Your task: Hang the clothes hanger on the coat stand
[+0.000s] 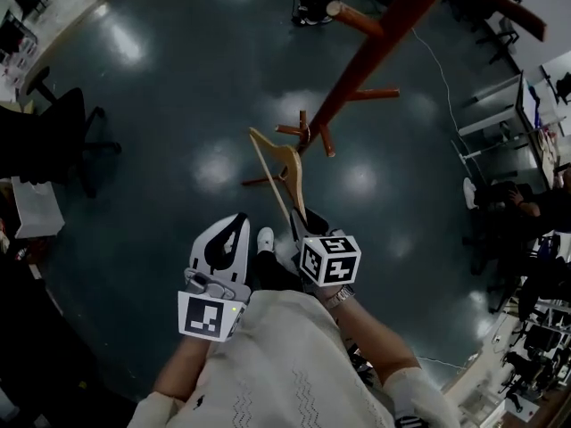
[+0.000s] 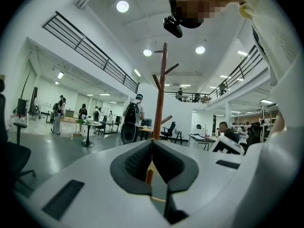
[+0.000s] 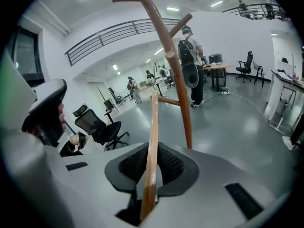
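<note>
Right gripper (image 3: 153,151) clamped on the wooden hanger (image 1: 287,155), hanger raised near the stand (image 1: 379,43), not on a peg, left gripper (image 2: 152,144) jaws together, empty, beside it.

Floor (image 1: 178,78): dark teal and glossy, with ceiling lights mirrored as pale patches. Standing on it I see the orange coat stand (image 1: 357,83) on splayed feet, a black office chair (image 1: 62,136) at left, a desk (image 1: 489,119) at right and a white cable (image 1: 437,74) trailing between stand and desk.
</note>
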`<state>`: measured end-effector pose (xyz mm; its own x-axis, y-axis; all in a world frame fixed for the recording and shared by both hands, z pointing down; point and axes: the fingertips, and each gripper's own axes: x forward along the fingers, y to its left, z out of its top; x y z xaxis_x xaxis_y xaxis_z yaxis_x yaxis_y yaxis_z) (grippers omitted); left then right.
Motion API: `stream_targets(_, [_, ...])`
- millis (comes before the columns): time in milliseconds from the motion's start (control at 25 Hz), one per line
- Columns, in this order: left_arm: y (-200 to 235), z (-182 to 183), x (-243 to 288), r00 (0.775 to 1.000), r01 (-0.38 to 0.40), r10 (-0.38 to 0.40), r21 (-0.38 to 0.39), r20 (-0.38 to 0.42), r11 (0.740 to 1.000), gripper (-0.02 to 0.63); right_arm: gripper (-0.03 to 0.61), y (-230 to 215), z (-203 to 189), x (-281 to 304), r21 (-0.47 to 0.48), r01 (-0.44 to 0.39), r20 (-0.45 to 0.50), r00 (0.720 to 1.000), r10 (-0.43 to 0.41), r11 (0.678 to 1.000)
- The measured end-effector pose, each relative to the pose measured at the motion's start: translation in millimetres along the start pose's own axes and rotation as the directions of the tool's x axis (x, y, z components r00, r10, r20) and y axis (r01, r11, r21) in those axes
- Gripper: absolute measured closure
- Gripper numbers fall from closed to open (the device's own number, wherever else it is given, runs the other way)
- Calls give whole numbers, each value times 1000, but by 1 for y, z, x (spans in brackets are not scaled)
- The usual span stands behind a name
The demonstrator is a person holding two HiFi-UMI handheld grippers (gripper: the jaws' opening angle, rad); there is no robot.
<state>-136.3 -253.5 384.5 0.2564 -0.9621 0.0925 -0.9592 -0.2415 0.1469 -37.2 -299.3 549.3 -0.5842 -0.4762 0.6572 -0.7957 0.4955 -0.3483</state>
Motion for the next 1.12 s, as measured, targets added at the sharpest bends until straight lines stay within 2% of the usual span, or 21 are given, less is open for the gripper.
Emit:
stream_targets(200, [8,7,13,1000,1,-2,-40,-17,999,601,511,-27,-5,38,12,80,-19,997,-80,997])
stream_targets(520, [8,6,21,997,62,-63,-27,-34,998,601,511,-57,-24,80,11,190,-13,982,-190,982])
stream_targets(800, [8,-1,21,995,80,-81,-25,-60,997,601,511,-70,-31,96,-6,232,15,973,-232,973])
stream_targets(1120, [13,-1,16,994,78,-79,-14,-70,997,601,511,-83,-44,108,-35,261,-1,965,-261,965])
